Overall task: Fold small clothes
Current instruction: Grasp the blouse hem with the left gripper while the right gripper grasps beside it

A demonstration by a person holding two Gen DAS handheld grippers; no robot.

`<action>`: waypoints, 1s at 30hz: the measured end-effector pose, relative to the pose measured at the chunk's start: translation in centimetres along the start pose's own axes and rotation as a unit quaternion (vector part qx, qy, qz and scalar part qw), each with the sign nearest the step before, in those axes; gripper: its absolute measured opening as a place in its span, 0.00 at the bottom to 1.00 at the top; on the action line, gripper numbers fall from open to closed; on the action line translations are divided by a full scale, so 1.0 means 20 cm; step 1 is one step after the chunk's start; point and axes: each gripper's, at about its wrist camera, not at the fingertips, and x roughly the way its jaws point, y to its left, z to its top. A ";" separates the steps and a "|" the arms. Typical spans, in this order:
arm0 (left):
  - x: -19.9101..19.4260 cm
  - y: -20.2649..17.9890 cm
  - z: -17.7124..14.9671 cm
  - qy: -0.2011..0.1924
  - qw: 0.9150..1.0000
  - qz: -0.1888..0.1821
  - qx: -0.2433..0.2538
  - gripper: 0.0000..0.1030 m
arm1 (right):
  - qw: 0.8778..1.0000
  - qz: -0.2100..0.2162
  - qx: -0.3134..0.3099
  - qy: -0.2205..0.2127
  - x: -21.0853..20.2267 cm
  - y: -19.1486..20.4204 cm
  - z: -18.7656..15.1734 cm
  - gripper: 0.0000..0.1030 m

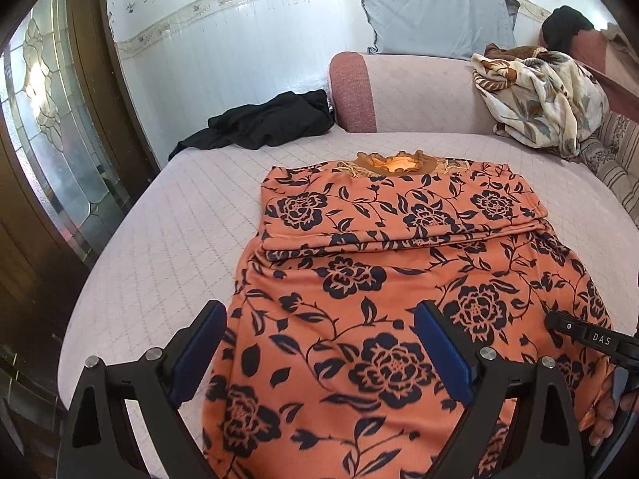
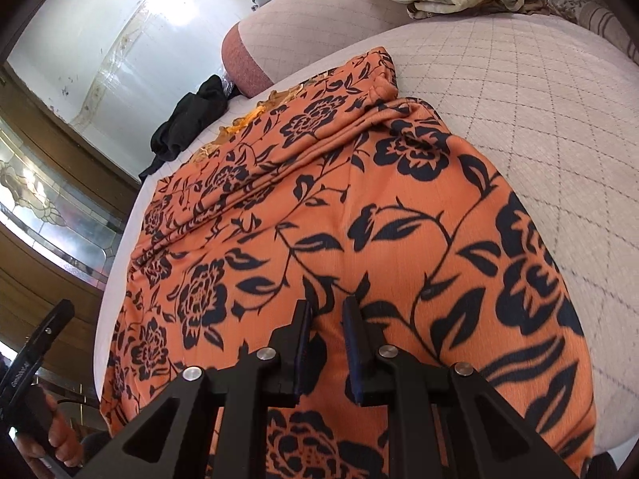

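An orange garment with a dark flower print (image 1: 359,279) lies flat on the quilted bed cover (image 1: 159,239), its ruffled neck (image 1: 399,163) at the far end. A folded band of it (image 1: 399,215) crosses the chest. My left gripper (image 1: 319,311) hangs open and wide over the lower left part, with nothing between its blue pads. My right gripper (image 2: 327,303) hovers over the lower right part (image 2: 399,219). Its jaws stand a narrow gap apart and the cloth shows below the gap. One black finger (image 1: 575,329) of the right gripper shows at the right edge of the left wrist view.
A black garment (image 1: 263,119) lies crumpled at the far left of the bed beside a pink bolster (image 1: 399,92). A flowered blanket (image 1: 539,95) is heaped at the far right, a grey-blue pillow (image 1: 431,16) leans on the wall. A glazed wooden door (image 1: 40,99) stands left of the bed's edge.
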 end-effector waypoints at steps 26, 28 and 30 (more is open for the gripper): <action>-0.02 0.48 -0.60 0.146 0.981 0.043 -0.118 0.92 | 0.998 0.046 0.016 0.041 -0.20 -0.07 -0.29 0.20; -0.01 0.56 -0.64 0.154 0.976 0.043 -0.145 0.92 | 0.997 0.052 0.018 0.050 -0.20 -0.08 -0.29 0.20; 0.00 0.61 -0.66 0.158 0.973 0.046 -0.159 0.92 | 0.997 0.060 0.019 0.054 -0.21 -0.09 -0.30 0.20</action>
